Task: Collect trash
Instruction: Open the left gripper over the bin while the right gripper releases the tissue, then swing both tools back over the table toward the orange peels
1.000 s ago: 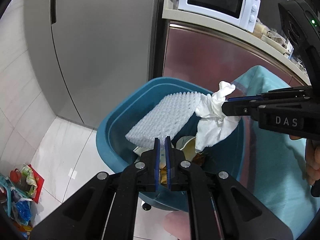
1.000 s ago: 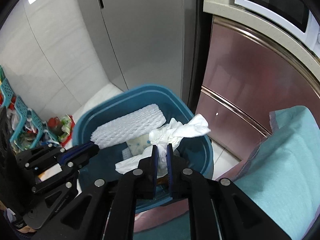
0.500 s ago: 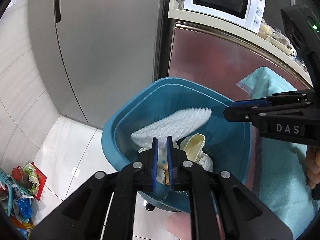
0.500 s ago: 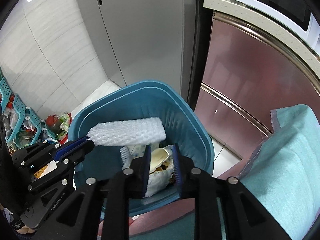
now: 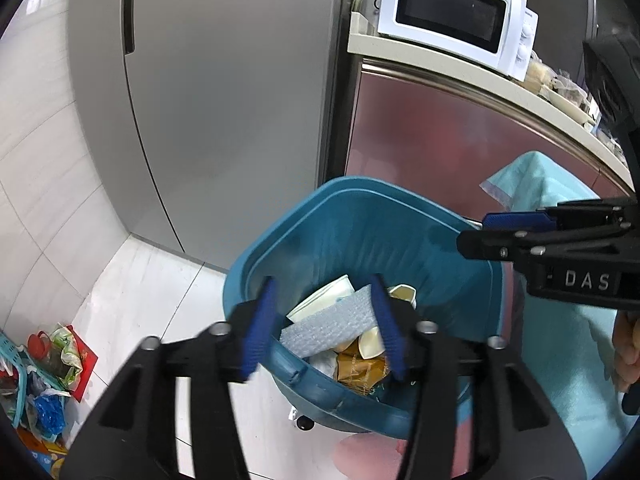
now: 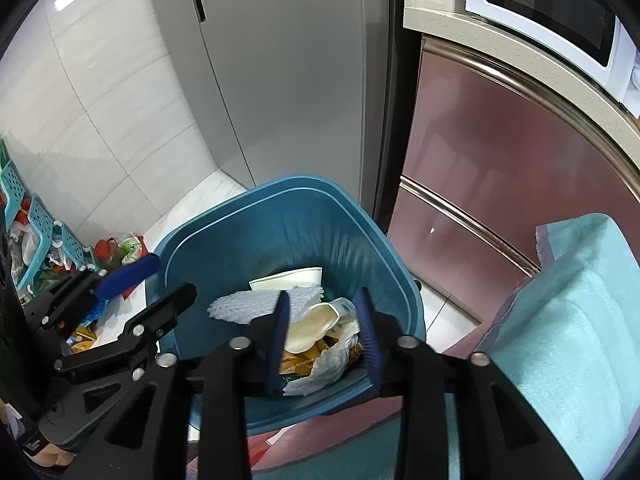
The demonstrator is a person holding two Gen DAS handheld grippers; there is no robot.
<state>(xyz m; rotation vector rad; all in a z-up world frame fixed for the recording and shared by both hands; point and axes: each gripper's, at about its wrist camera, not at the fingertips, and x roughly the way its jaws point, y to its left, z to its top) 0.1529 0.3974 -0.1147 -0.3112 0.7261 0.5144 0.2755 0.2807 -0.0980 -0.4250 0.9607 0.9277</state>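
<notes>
A blue trash bin (image 5: 360,216) stands on the floor below both grippers; it also shows in the right wrist view (image 6: 288,216). Inside lie a white foam sheet (image 5: 328,326), paper cups (image 5: 372,340), a brown wrapper (image 5: 358,370) and a crumpled white tissue (image 6: 328,368). The foam sheet also shows in the right wrist view (image 6: 244,306). My left gripper (image 5: 324,322) is open and empty over the bin's near rim. My right gripper (image 6: 324,336) is open and empty above the trash; it also shows in the left wrist view (image 5: 516,232).
A grey fridge (image 5: 224,100) stands behind the bin. A reddish cabinet (image 5: 460,152) with a white microwave (image 5: 452,12) is at the right. A teal cloth (image 6: 572,320) covers a surface at the right. Bags and a teal basket (image 6: 36,232) crowd the floor at the left.
My right gripper opened and dropped the white tissue into the bin. My left gripper opened and let go of the foam sheet, which now lies among the trash.
</notes>
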